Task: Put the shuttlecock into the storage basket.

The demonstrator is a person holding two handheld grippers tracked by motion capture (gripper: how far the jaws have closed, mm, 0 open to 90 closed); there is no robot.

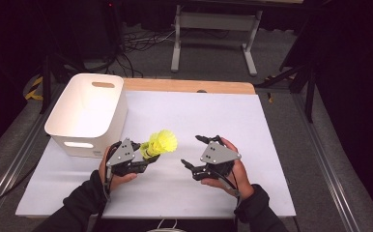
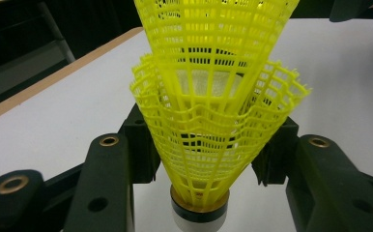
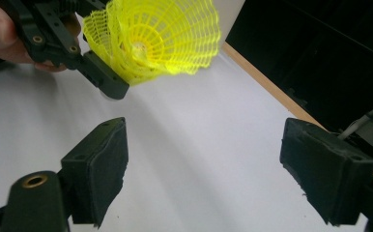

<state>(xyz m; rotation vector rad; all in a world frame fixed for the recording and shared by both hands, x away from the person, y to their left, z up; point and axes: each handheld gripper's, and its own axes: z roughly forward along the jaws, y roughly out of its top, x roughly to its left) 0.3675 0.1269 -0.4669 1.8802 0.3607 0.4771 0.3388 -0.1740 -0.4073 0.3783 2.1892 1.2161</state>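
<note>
Left of the high view's centre, the left gripper (image 1: 143,153) has its fingers clamped on two nested yellow shuttlecocks (image 1: 159,144) above the white counter (image 1: 252,140). The right gripper (image 1: 194,151), right of centre, spreads its fingers wide with nothing between them.

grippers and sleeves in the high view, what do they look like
The left gripper and the right gripper are black, each with two blocky jaws and a grey three-cornered plate with small holes on top. The gripper views show brass-coloured rings at the jaw pivots and worn dark pads. A thin cable trails from each gripper. The person wears dark long sleeves.
</note>
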